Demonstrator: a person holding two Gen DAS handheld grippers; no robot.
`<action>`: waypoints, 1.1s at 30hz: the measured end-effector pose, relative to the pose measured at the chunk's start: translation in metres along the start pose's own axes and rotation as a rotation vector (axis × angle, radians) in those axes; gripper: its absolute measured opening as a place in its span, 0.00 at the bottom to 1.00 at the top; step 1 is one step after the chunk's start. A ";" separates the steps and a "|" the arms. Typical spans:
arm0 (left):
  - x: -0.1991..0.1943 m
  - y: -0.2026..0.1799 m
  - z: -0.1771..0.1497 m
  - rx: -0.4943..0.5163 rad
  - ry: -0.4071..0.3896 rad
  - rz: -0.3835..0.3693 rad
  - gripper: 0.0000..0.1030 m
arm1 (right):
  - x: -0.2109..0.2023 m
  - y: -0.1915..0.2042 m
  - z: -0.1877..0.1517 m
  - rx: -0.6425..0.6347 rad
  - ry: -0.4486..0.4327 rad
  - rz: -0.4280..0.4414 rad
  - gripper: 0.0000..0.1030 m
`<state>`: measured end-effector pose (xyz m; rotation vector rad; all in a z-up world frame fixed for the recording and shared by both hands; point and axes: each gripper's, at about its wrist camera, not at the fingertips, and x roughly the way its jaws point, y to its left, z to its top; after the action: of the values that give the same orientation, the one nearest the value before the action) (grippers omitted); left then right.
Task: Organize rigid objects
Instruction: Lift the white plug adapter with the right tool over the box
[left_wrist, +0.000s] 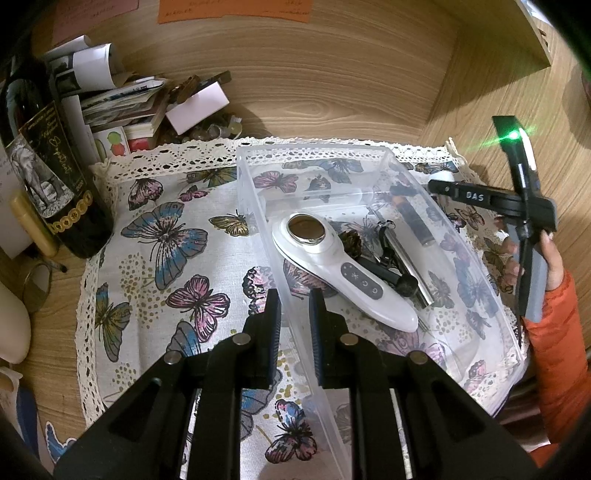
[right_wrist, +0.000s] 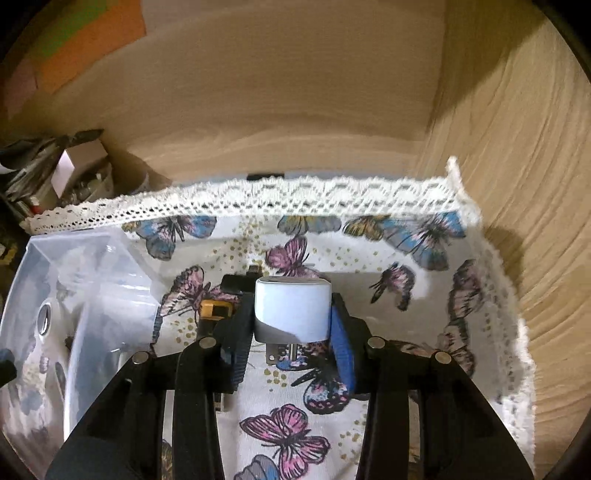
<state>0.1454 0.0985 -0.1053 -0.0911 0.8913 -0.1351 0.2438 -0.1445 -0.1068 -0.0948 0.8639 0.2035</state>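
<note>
A clear plastic box (left_wrist: 476, 280) sits on a butterfly-print cloth (left_wrist: 166, 258). It holds a white handheld device (left_wrist: 332, 266), a pine cone (left_wrist: 351, 240), a metal tube and dark tools. My left gripper (left_wrist: 295, 306) is shut on the box's near left wall, one finger inside and one outside. My right gripper (right_wrist: 291, 314) is shut on a small white plug adapter (right_wrist: 291, 302), its metal prongs pointing back at the camera, just above the cloth to the right of the box (right_wrist: 74, 295). In the left wrist view the right gripper (left_wrist: 443, 186) hovers at the box's far right corner.
A dark wine bottle (left_wrist: 55, 177) and a pile of papers and small boxes (left_wrist: 122, 103) crowd the back left corner. Wooden walls close in behind and to the right. A yellow-and-black item (right_wrist: 214, 308) lies on the cloth beside the right gripper. A hand in an orange sleeve (left_wrist: 557, 332) holds the right tool.
</note>
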 end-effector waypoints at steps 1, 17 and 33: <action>0.000 0.000 0.000 -0.001 0.000 0.001 0.15 | -0.006 0.000 0.000 -0.003 -0.009 0.002 0.35; 0.000 -0.001 -0.001 0.002 -0.001 0.009 0.15 | -0.084 0.036 0.009 -0.073 -0.183 0.087 0.35; -0.001 0.000 0.002 -0.002 0.000 0.003 0.15 | -0.101 0.108 -0.019 -0.260 -0.163 0.236 0.35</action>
<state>0.1462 0.0988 -0.1038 -0.0911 0.8912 -0.1314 0.1433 -0.0566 -0.0422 -0.2163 0.6819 0.5379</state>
